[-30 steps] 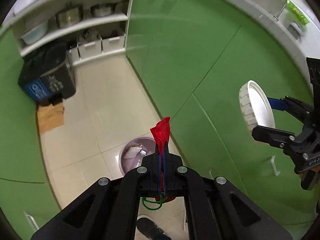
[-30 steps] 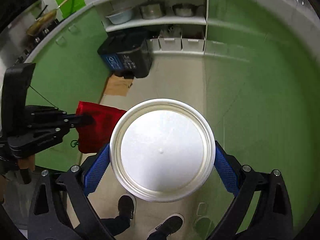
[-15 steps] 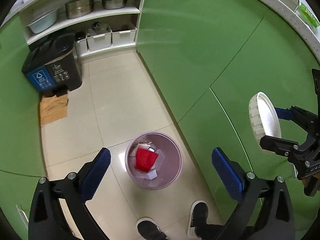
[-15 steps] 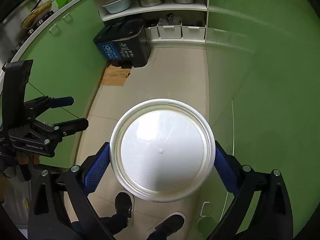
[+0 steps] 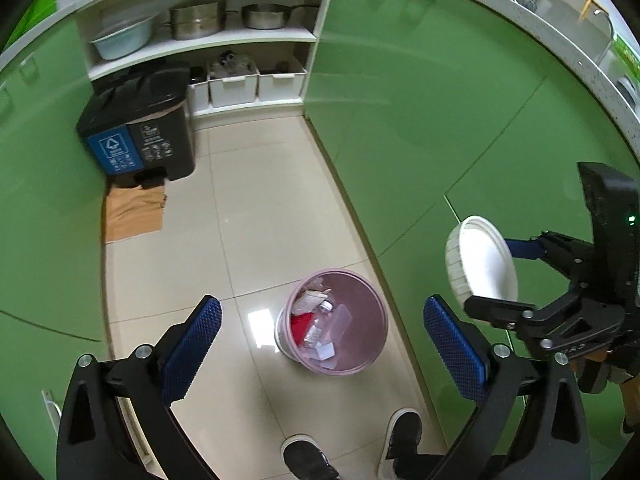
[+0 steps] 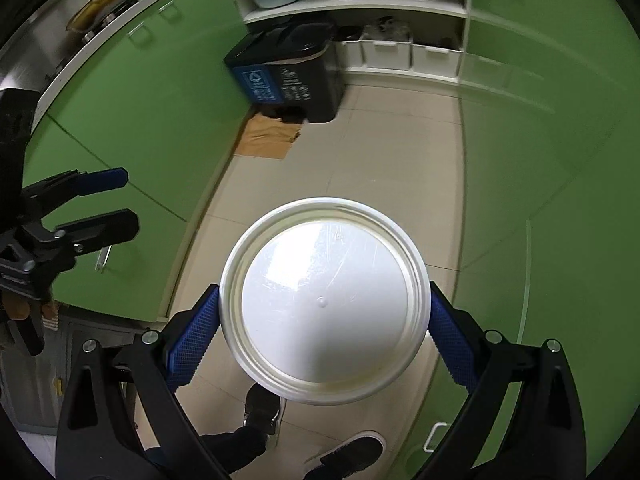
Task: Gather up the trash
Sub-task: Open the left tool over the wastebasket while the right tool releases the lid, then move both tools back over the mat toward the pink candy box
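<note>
A pink waste bin [image 5: 362, 362] stands on the tiled floor below me, holding clear plastic scraps, paper and a red bag [image 5: 301, 326]. My left gripper [image 5: 322, 346] hangs open above the bin with nothing between its blue pads. My right gripper [image 6: 325, 326] is shut on a round white lid [image 6: 325, 300], gripped at both edges. In the left wrist view the same white lid [image 5: 482, 260] hangs to the right of the bin, beside the green cabinet doors. The left gripper [image 6: 94, 200] shows at the left of the right wrist view, open.
Green cabinets [image 5: 420, 120] line both sides of a narrow tiled aisle. A black recycling bin [image 5: 138, 132] stands at the far end over flattened cardboard [image 5: 134, 212]. Shelves [image 5: 200, 44] behind it hold pots and a basin. A person's shoes [image 5: 402, 434] stand just before the pink bin.
My left gripper went from shut on the red bag to open, and the bag fell into the pink bin. The left view slid over the bin. The right gripper sank with the lid.
</note>
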`<state>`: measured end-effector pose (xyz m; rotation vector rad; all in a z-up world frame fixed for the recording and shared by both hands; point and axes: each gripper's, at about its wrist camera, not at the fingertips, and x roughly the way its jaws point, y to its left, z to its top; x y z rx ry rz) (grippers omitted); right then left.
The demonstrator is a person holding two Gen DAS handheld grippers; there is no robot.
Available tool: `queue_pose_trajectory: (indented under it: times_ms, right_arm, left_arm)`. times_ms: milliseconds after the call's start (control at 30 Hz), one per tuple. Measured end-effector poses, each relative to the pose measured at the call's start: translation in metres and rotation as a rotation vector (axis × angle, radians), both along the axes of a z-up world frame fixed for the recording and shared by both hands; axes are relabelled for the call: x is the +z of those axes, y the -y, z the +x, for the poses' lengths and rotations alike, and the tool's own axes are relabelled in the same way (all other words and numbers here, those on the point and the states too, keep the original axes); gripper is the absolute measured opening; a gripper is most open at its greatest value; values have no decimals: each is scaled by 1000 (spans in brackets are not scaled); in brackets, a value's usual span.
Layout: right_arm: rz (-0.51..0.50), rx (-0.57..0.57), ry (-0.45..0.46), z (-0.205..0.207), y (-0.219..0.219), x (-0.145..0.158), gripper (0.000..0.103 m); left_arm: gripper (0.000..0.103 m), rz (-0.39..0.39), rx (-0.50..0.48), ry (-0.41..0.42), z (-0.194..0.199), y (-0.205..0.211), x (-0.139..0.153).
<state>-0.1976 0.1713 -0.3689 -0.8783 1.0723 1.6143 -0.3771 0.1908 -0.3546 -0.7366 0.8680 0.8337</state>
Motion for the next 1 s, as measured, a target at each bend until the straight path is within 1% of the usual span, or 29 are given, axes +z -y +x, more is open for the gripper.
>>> queue_pose_trajectory:
  times_ms: [67,100,367,467,600,667,733,767,833,867,967,1000]
  right_arm:
    - [-2,8,1,-4,-3,-4,97]
    - [0,10,10,-7,-4,-6,100]
    - [-9,1,32,-6,-4,-5,100]
    - [-8,-13,34,-1,2,2,100]
    - [-1,-37,32,5,12,27,100]
    - [2,-50,31,7,18,47,100]
    - [3,-66,30,12,27,74,100]
    - [5,-80,28,15,33,93,100]
    - [7,-104,27,21,42,123,100]
    - [7,-124,28,26,49,145,100]
    - [12,-164,33,38,65,195,100]
    - [15,-187,40,46,74,217,100]
  left_arm:
    - [97,1,15,5,-6,-1,-2]
    - [97,1,20,6,-8,-1,-2]
    - [97,-7,33,4,-13,1,-5]
    - [97,-4,31,4,-11,4,0]
    - [97,1,17,1,-4,8,18]
    - [97,5,6,2,-1,14,35]
    - [97,9,-6,-2,4,20,58]
    - [97,11,-13,-3,7,23,71]
    - [97,13,-29,-5,12,30,103]
    - [97,13,-37,-5,14,34,114]
    - [97,10,-69,-9,24,45,160]
    - [97,10,-82,-11,28,49,174]
